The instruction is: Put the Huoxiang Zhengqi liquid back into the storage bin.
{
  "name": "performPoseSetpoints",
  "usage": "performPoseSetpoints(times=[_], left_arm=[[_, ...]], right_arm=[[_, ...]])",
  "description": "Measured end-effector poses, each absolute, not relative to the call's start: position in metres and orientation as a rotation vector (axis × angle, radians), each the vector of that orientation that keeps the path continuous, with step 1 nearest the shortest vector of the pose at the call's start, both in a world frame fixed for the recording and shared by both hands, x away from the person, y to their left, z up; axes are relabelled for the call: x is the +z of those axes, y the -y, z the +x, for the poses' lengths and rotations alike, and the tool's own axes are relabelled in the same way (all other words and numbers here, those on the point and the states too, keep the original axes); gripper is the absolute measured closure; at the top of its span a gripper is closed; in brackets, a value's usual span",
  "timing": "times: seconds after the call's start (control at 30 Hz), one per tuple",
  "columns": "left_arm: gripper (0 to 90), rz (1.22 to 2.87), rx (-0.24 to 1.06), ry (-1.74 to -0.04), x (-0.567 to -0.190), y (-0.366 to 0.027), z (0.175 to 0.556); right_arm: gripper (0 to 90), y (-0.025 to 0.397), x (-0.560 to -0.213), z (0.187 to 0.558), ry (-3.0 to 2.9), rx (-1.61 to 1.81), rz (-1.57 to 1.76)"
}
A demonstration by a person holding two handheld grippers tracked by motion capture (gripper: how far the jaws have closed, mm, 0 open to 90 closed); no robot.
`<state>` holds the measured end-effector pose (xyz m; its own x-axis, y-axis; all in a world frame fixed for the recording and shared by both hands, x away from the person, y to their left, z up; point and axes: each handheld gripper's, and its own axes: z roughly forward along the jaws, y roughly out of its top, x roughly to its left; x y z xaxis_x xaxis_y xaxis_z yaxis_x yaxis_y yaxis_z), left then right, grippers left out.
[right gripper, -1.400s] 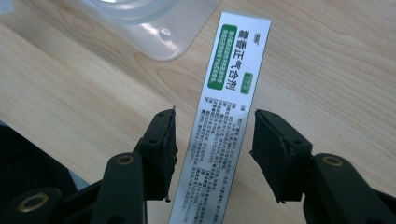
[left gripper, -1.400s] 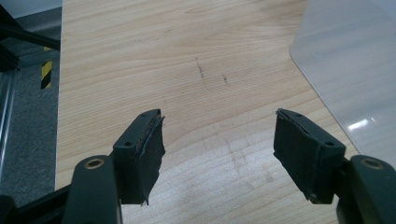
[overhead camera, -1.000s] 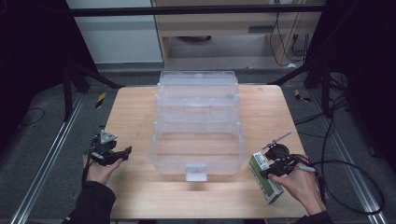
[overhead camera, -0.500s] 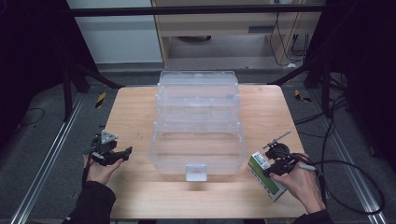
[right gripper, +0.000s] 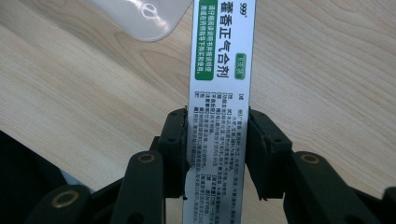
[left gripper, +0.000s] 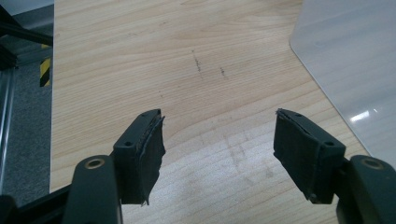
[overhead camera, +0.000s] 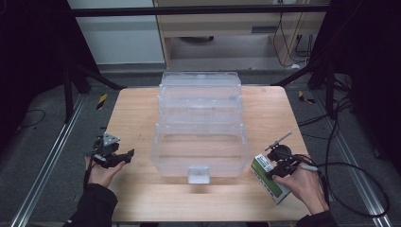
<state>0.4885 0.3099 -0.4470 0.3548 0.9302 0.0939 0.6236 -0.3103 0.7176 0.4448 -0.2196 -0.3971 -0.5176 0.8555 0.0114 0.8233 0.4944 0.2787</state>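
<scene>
The medicine box (right gripper: 219,93) sits clamped between the right gripper (right gripper: 217,154) jaws.

High overhead view, two close fingers-level table (overhead camera: 142,113) views

The right gripper (right gripper: 217,154) has its two black jaws pressed against the long sides of a white and green box (right gripper: 219,93) with Chinese print. The box lies on the wooden table (right gripper: 327,70) and points away from the camera. Behind it, at the top, is a corner of the clear container (right gripper: 140,18).
</scene>
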Motion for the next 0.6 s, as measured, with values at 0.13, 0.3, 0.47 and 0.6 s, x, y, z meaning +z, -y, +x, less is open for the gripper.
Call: performPoseSetpoints(times=[0.13, 0.3, 0.47, 0.6], left_arm=[[32.4, 2.043, 0.685, -1.344, -0.447, -0.309, 0.489], [32.4, 2.045, 0.681, -1.345, -0.448, -0.309, 0.489], [32.4, 2.048, 0.681, -1.345, -0.448, -0.309, 0.489], [32.4, 2.049, 0.680, -1.347, -0.449, -0.308, 0.489]], right_arm=[[62.9, 0.219, -0.397, 0.447, -2.610, 0.354, 1.475], [63.8, 0.218, -0.397, 0.447, -2.600, 0.344, 1.497], [64.0, 0.219, -0.395, 0.447, -2.564, 0.367, 1.548], [64.1, 0.224, -0.387, 0.446, -2.516, 0.442, 1.572]])
